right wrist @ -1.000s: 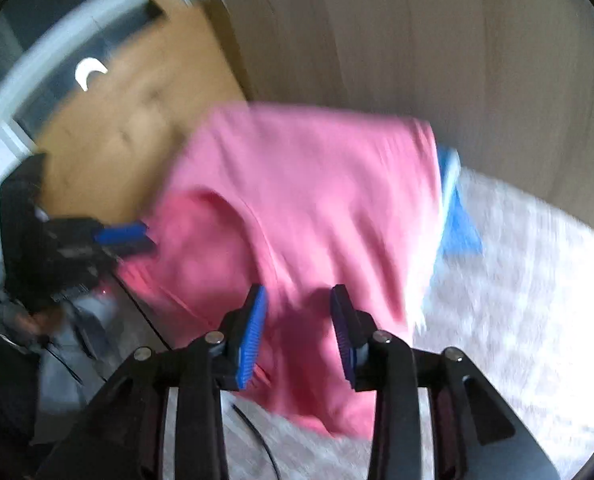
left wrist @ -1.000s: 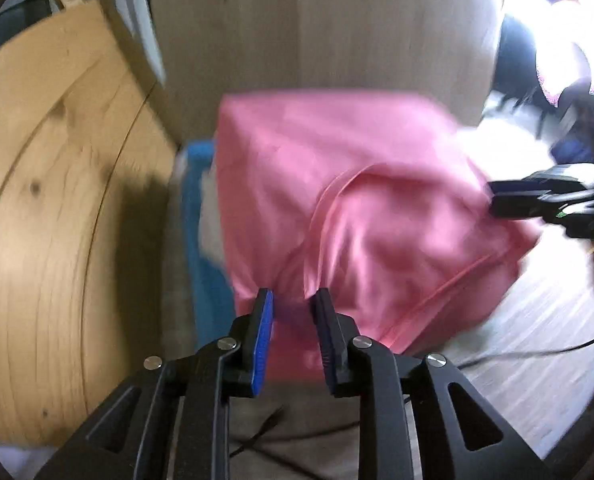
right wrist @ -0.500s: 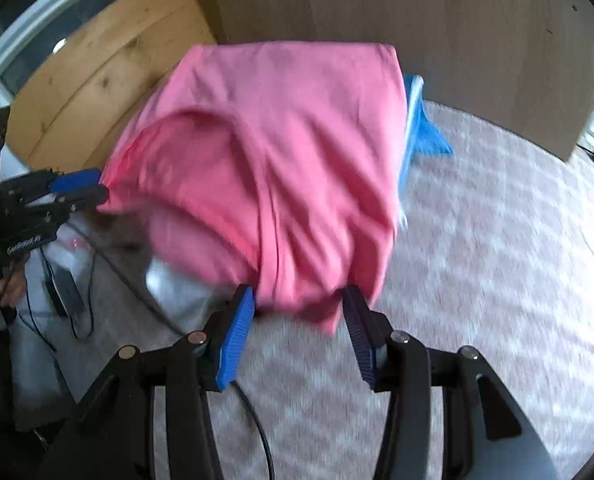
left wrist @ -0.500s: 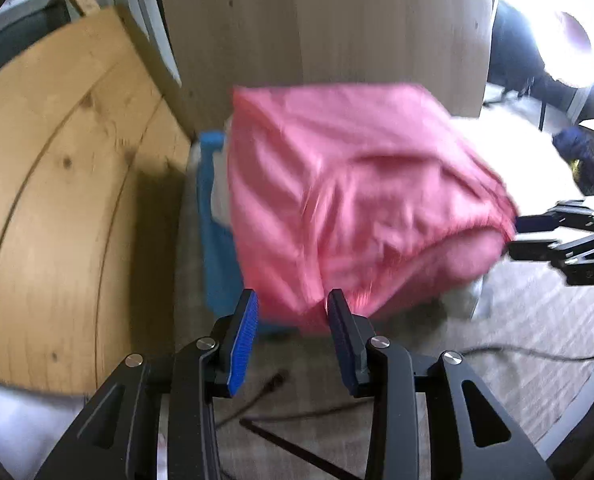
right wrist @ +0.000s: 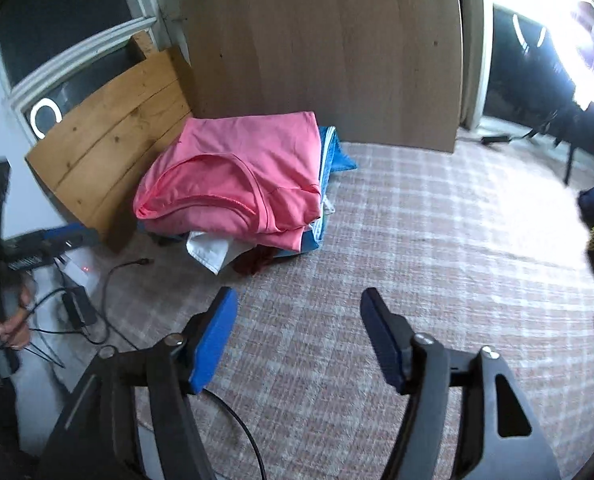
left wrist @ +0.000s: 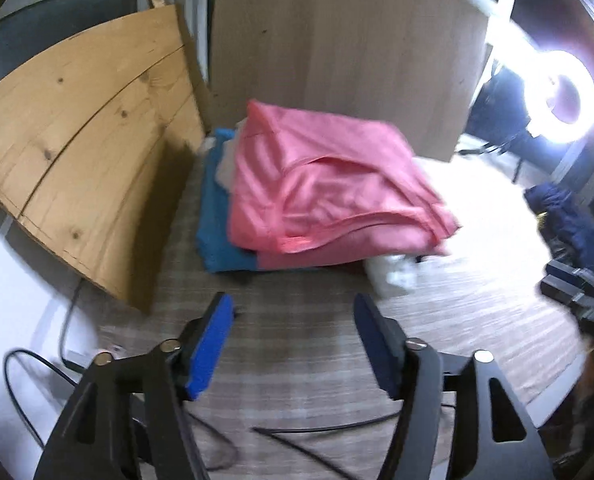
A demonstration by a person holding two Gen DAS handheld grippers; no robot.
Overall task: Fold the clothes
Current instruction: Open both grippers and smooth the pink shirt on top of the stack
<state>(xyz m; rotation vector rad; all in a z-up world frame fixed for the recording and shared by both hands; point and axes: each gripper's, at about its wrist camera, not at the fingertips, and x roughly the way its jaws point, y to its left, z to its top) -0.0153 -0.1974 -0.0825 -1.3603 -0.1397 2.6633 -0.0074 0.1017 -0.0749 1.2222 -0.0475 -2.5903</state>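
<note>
So the pink shirt (left wrist: 329, 184) is folded up and sitting on top of a small pile of clothes, right in the corner where a pine board (left wrist: 85, 168) leans next to a bigger wooden panel (left wrist: 345, 52). Under it there's a blue garment (left wrist: 217, 216) poking out on the side, and a white one (right wrist: 209, 250) sticking out at the front edge of the pile. The whole stack sits on a checked rug (right wrist: 437, 248).

Left gripper (left wrist: 293, 344) has its jaws spread wide with nothing between them, hanging over the rug a bit in front of the pile, not touching any cloth. Right gripper (right wrist: 299, 336) is the same deal: wide open, empty, also short of the stack. In the right wrist view the pink shirt (right wrist: 241, 176) shows a rounded seam across the top layer.

Some black cables (right wrist: 109, 280) lie on the floor off to the left, and a ring light (left wrist: 565, 96) glares in the far right.
</note>
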